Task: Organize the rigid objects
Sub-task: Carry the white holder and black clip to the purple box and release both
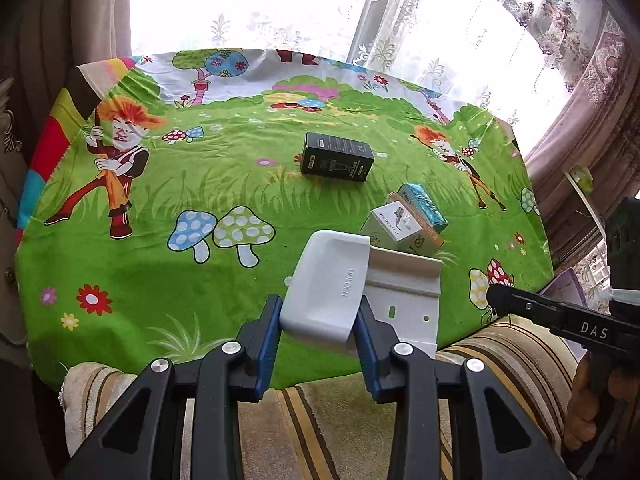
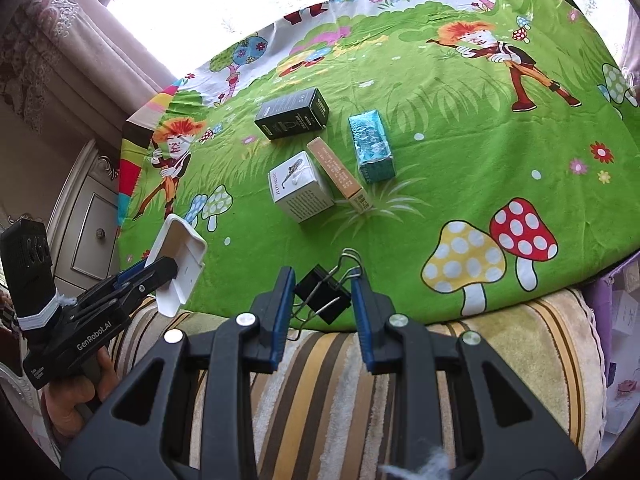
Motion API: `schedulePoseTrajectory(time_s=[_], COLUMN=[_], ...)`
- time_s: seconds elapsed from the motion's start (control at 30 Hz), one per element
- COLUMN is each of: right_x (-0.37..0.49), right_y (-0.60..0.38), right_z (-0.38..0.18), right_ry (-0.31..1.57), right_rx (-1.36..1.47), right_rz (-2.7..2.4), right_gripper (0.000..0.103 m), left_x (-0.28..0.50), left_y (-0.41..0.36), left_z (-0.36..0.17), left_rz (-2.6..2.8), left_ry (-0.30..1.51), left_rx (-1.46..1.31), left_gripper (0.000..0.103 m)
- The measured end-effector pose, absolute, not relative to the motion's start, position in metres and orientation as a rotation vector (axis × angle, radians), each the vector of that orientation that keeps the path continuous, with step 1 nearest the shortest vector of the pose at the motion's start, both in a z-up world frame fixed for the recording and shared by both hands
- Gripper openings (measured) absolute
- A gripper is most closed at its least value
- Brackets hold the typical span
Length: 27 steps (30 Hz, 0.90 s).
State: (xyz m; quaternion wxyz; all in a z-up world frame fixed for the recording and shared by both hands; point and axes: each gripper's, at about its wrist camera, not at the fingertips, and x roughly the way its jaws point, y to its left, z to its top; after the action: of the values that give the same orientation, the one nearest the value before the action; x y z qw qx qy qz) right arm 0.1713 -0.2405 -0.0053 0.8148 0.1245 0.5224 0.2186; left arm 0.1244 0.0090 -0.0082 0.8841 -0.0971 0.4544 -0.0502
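Observation:
My left gripper (image 1: 318,316) is shut on a white plastic holder (image 1: 332,284), held above the near edge of the table; the holder also shows in the right wrist view (image 2: 182,256). My right gripper (image 2: 323,296) is shut on black binder clips (image 2: 322,294) with wire handles, over the near table edge. On the green cartoon tablecloth (image 1: 160,184) lie a black box (image 1: 336,157), a white box (image 1: 394,224), an orange box (image 2: 340,174) and a teal box (image 2: 372,146), close together.
A striped towel (image 2: 328,364) covers the near edge below both grippers. Curtains and a bright window (image 1: 280,8) stand behind the table. A cabinet (image 2: 88,216) is at the left. A purple box (image 2: 616,312) sits at the far right.

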Motion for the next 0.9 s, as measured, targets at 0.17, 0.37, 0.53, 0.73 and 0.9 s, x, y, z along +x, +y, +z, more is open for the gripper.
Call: schedulePoseTrajectory(time_s=[0.17, 0.37, 0.53, 0.73, 0.9], right_x=[0.152, 0.133, 0.118, 0.1, 0.086], right_y=[-0.265, -0.301, -0.332, -0.367, -0.4], right_z=[0.006, 0.014, 0.017, 0.024, 0.023], right_ry=[1.075, 1.04, 1.019, 0.977, 0.956], right_rx=[0.295, 0.333, 0.361, 0.343, 0.338], right_rz=[0.475, 0.467, 0.443, 0.398, 0.342], right_gripper=[0.033, 0.033, 0.033, 0.033, 0.033], left_x=[0.115, 0.109, 0.103, 0.099, 0.098], left_y=[-0.014, -0.051, -0.088, -0.129, -0.156], left_z=[0.0, 0.007, 0.012, 0.013, 0.012], left_rz=[-0.159, -0.259, -0.345, -0.436, -0.501], left_ry=[0.938, 0.948, 0.961, 0.99, 1.021], left_rx=[-0.189, -0.183, -0.156, -0.125, -0.14], left_gripper=[0.037, 0.037, 0.037, 0.037, 0.037])
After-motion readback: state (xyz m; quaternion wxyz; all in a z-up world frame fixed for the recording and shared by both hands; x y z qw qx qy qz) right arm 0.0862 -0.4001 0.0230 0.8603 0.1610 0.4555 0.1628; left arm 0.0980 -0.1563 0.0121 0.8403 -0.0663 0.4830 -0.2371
